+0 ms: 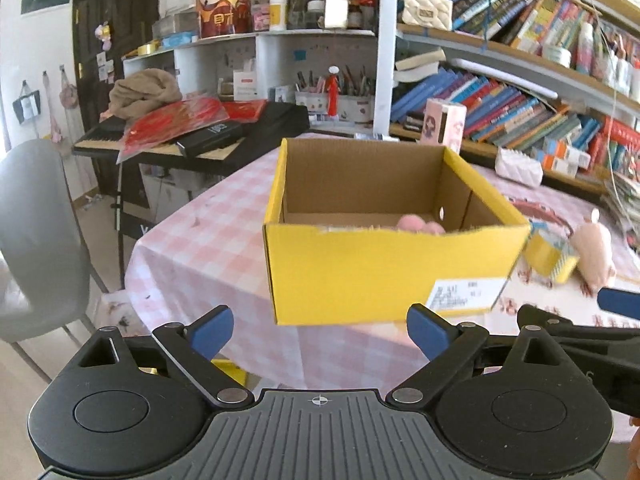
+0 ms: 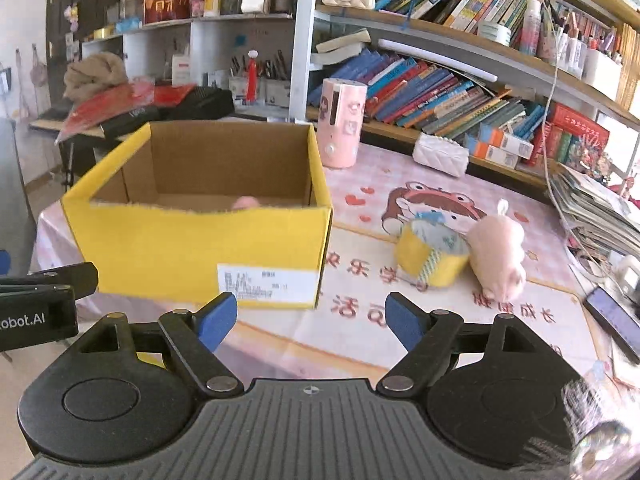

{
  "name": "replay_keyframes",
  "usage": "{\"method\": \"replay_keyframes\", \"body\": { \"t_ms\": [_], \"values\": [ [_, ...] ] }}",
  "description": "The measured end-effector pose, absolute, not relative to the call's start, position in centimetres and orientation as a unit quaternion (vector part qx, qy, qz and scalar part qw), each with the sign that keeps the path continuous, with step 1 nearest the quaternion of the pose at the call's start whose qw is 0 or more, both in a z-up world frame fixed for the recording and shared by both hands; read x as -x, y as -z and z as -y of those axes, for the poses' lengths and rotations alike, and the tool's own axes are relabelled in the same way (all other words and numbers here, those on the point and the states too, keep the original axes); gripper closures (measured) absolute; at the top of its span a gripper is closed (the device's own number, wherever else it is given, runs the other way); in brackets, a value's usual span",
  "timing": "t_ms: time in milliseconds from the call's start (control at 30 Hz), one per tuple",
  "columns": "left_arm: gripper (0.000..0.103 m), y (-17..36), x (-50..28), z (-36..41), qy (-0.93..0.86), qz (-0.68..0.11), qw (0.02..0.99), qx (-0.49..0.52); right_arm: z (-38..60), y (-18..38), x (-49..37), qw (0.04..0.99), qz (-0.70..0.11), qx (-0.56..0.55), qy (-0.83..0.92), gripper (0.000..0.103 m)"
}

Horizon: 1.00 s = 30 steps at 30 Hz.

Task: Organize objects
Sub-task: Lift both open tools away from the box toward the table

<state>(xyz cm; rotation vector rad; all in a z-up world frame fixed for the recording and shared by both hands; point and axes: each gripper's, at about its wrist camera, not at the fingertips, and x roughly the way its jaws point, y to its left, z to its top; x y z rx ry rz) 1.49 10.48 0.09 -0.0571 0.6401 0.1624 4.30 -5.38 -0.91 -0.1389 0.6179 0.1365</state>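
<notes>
Because the near wall of the yellow box (image 1: 384, 276) rises in front of it, the pink thing inside (image 1: 416, 224) shows only as a soft rounded top, and what it is cannot be told. The box stands open-topped near the surface's (image 1: 192, 248) left edge, its long axis running roughly across both views, a white label (image 2: 269, 283) on the near wall. Its near rim is torn and blurred.

Right of the box, well apart from it, a yellow roll (image 2: 434, 258) lies tipped with its open end up and to the right. A pink plush (image 2: 498, 258) lies touching the roll's right side, its long axis running from far to near, a small ear or tail sticking up at the far end. A phone (image 2: 614, 318) is cut off near the surface's right edge.

At the far edge stand a pink cylinder (image 2: 342, 124) and a white quilted pouch (image 2: 440, 154), bookshelves (image 2: 460, 92) behind them. A grey chair (image 1: 36, 236) stands left of the surface.

The left tongs (image 1: 320, 332) stand wide open with nothing between them, before the box's near wall. The right tongs (image 2: 312, 320) are open and empty too, over bare cloth between box and roll. Each tool's edge intrudes into the other view.
</notes>
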Motion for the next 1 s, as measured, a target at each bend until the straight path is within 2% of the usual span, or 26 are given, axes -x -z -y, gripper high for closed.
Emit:
{"method": "replay_keyframes", "body": {
  "t_ms": [67, 467, 1000],
  "values": [
    [0.006, 0.0, -0.9, -10.3, -0.077, -0.316, 0.946, 0.019, 5.3, 1.1, -3.3, 0.949, -0.302, 0.07, -0.064, 0.019],
    [0.006, 0.9, 1.4, -7.9, -0.028, -0.324, 0.946, -0.01, 7.2, 1.8, 1.0, 0.947, -0.313, 0.063, -0.021, 0.018],
    [0.006, 1.3, 0.0, -3.3, 0.051, -0.329, 0.942, -0.028, 12.1, 2.4, 2.2, 0.942, -0.329, 0.03, 0.05, 0.017]
  ]
}}
